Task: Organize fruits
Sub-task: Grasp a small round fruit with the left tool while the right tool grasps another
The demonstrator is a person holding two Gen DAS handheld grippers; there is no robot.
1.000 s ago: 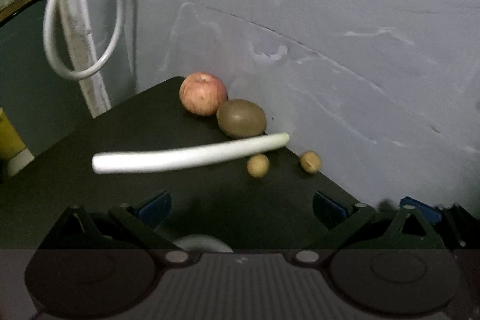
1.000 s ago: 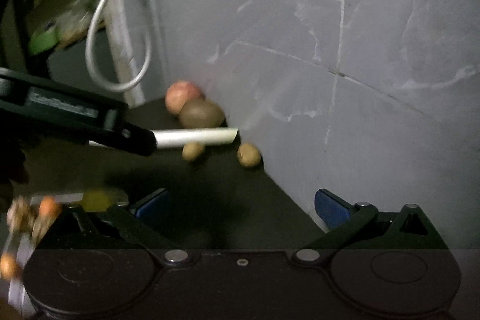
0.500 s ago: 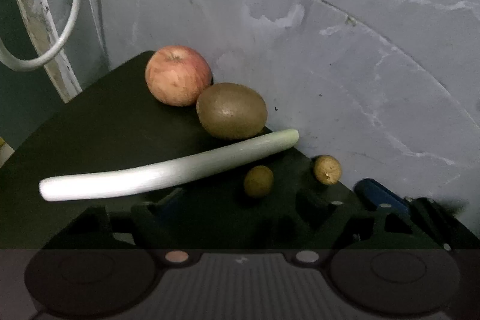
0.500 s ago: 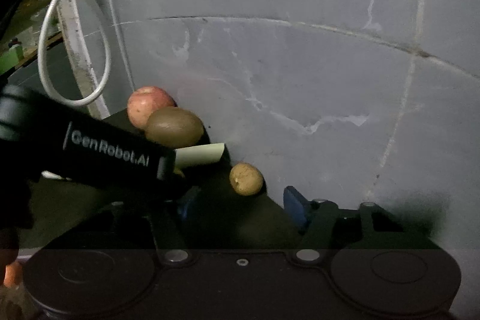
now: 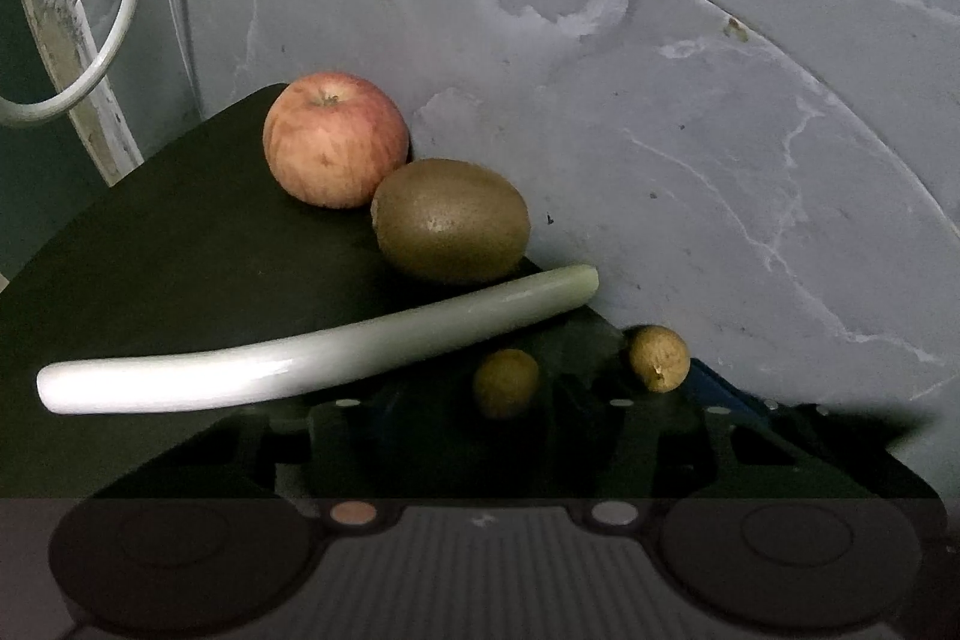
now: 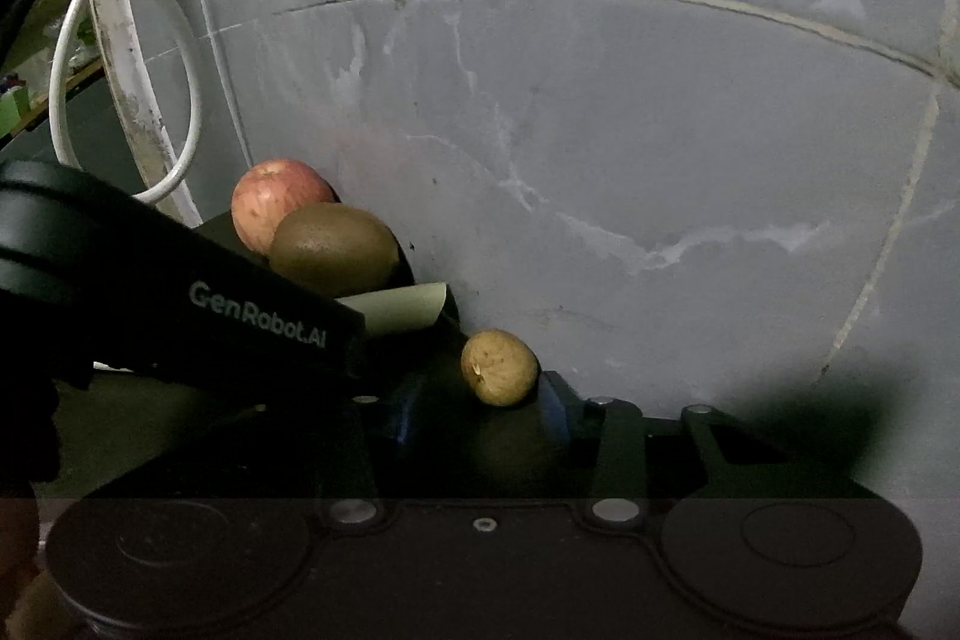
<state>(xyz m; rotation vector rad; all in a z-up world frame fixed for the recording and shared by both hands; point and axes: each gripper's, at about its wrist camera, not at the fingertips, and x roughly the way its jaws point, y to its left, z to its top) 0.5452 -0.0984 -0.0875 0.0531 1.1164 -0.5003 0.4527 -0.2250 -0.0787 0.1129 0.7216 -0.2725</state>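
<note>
Here, leek stalk (image 5: 312,361) lying left-right, cut end toward wall, both grippers' (image 5: 507,412) (image 6: 480,418) jaws apart around small brown fruits.

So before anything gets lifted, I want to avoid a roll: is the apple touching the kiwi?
Touching, as far as the left wrist view shows: the apple and the kiwi meet with no dark table visible between them. The right wrist view only shows overlap.

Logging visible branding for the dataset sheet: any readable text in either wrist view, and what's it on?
"GenRobot.AI": white lettering on the side of the left gripper, as seen from the right wrist view.
No other text, numbers or signs are readable in either view.
</note>
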